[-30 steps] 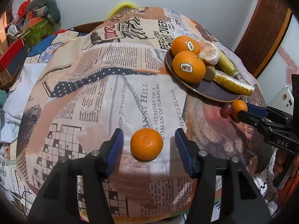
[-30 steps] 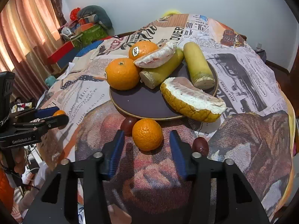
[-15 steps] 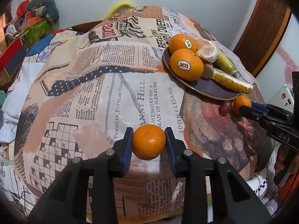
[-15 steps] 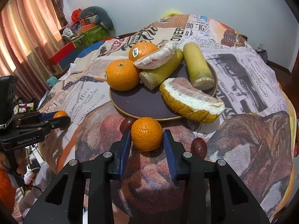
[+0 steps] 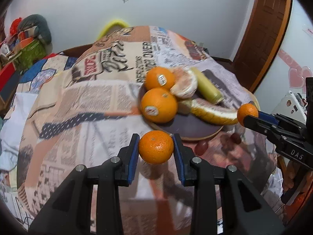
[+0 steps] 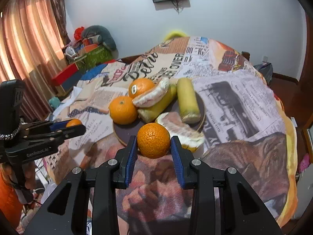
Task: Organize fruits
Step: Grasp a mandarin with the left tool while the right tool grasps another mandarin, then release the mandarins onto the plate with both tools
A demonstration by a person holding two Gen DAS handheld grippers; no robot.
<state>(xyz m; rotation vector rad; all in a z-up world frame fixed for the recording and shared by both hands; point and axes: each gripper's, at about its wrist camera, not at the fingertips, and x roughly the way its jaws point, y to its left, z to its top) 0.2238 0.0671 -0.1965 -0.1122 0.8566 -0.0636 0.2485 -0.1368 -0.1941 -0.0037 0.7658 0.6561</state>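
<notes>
We read this as the carrying step: both small fruits are picked up and neither is yet on the plate [image 6: 202,115]. On our left, the left gripper [image 5: 156,146] is clamped on a small mandarin [image 5: 156,147], its blue pads pressing both flanks, and the fruit hangs clear above the newspaper-print cloth [image 5: 88,101], just short of the plate's near rim. In the middle, the plate already carries two stickered oranges [image 5: 158,105], peeled pomelo pieces [image 6: 182,131] and two pale green-yellow cut stalks [image 6: 187,99], so bare dark surface remains only along its near side. On our right, the right gripper [image 6: 152,146] likewise grips a second mandarin [image 6: 153,140], held above the cloth in front of the plate. A couple of small dark red fruits [image 5: 201,145] lie on the cloth by the rim. Next, we judge, each mandarin must travel over the rim and be set down on the bare patch before the pads part, one hand at a time so the grippers do not collide; round fruit may roll.
</notes>
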